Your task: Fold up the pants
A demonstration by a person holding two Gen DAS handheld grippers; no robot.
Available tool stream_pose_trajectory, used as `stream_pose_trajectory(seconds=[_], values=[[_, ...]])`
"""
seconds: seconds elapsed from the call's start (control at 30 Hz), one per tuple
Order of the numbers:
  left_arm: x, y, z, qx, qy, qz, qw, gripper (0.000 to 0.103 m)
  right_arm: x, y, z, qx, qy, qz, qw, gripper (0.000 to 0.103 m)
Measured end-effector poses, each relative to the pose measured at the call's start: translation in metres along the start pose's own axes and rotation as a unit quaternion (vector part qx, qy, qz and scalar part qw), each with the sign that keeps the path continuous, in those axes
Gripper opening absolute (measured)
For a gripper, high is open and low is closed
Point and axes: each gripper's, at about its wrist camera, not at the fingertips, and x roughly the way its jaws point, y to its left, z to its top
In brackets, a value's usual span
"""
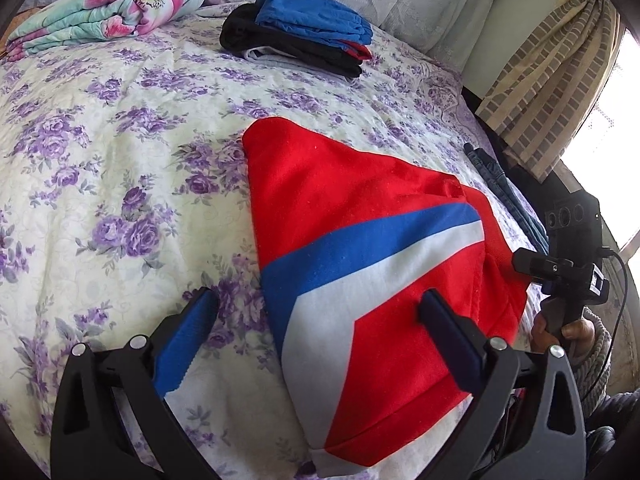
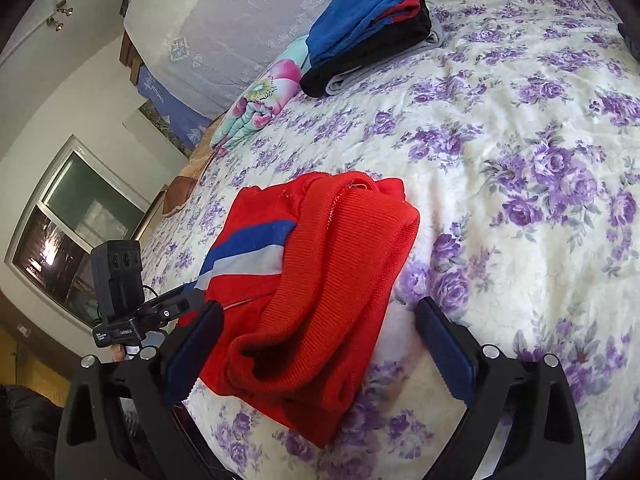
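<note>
Red pants [image 1: 360, 216] lay folded, centre-right of the left view, on the floral bed [image 1: 120, 160]. Your left gripper [image 1: 320, 316] was spread wide, one finger over the cloth; right gripper [image 2: 320, 320] also spread, straddling the ribbed waistband [image 2: 320, 264]. Neither pinched anything. You'd have done well to seat both jaws around matching edges before closing.

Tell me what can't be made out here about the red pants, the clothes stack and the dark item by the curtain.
- Red pants: near end cut off by the bottom edge, left wrist view; their underside is hidden.
- Folded stack: the lower garments are covered by the blue one on top, both views.
- Dark blue garment: mostly hidden behind the bed's edge and the right gripper's camera housing.
</note>
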Motion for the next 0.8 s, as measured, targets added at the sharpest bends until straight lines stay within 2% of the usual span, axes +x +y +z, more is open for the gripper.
stream_pose_trajectory(seconds=[0.2, 0.27, 0.33, 0.43, 0.57, 0.63, 0.67, 0.8], values=[[0.0, -0.002, 0.002, -0.008, 0.004, 0.001, 1.0, 0.099, 0.01, 0.01, 0.001, -0.021, -0.016, -0.018, 0.999, 0.095], [-0.001, -0.006, -0.001, -0.004, 0.012, -0.005, 0.9999, 0.098, 0.009, 0.01, -0.001, -0.023, -0.017, -0.026, 0.999, 0.085], [-0.004, -0.011, -0.005, 0.005, 0.022, -0.014, 0.9996, 0.098, 0.008, 0.007, -0.001, -0.018, -0.015, -0.02, 1.0, 0.082], [-0.006, -0.014, -0.012, 0.007, 0.02, -0.02, 0.9996, 0.098, 0.009, 0.008, -0.001, -0.019, -0.014, -0.021, 0.999, 0.082], [-0.009, -0.01, -0.013, -0.016, 0.008, -0.044, 0.9989, 0.097, 0.01, 0.007, -0.001, -0.018, -0.016, -0.021, 0.999, 0.08], [-0.012, -0.01, -0.016, -0.023, 0.001, -0.053, 0.9983, 0.089, 0.008, 0.005, -0.001, -0.014, -0.019, -0.02, 1.0, 0.073], [-0.013, -0.01, -0.017, -0.027, -0.002, -0.047, 0.9985, 0.076, 0.008, 0.004, -0.002, -0.012, -0.022, -0.018, 1.0, 0.068], [-0.021, 0.0, -0.022, -0.051, -0.015, -0.056, 0.997, 0.058, 0.005, 0.009, -0.006, -0.019, -0.03, -0.025, 0.999, 0.06]])
